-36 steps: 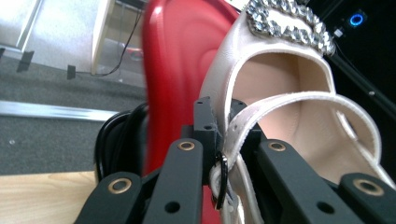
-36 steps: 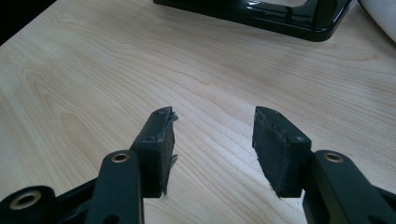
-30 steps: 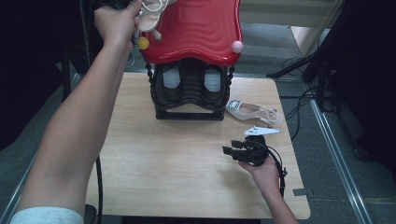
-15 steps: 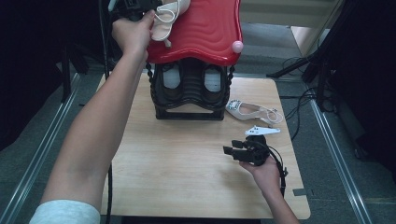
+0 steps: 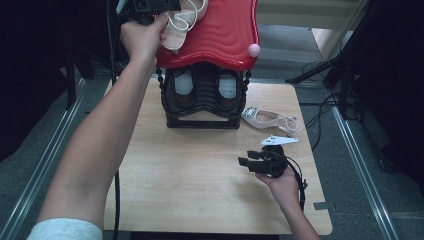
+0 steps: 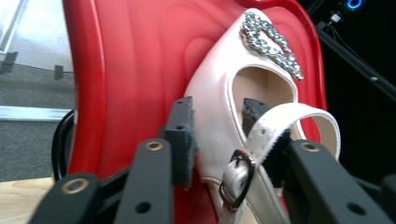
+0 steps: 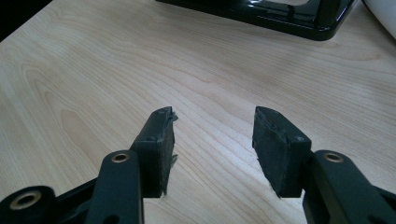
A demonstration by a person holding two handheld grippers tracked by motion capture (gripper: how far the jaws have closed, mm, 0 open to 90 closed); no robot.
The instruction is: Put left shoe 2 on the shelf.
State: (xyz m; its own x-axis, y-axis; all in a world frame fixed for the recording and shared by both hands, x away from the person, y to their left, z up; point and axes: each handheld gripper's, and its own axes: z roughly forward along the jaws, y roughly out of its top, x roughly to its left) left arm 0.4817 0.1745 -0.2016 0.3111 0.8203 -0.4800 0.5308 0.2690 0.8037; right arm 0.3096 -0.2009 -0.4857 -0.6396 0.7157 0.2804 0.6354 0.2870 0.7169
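A: Your left gripper (image 6: 219,144) has just been opening. The cream leather slingback sandal with the rhinestone buckle (image 6: 224,88) sits between its jaws, but the pads have let go, one each side of the heel.

B: Where does the shoe rest?

A: On the glossy red wavy top of the black shoe rack (image 5: 225,30), set down from where you held it a second ago. That looks like placement done. Its mate, the second cream sandal (image 5: 267,119), lies on the pale wooden table (image 5: 185,170); your right gripper (image 5: 252,164) waits near it, jaws apart and empty.
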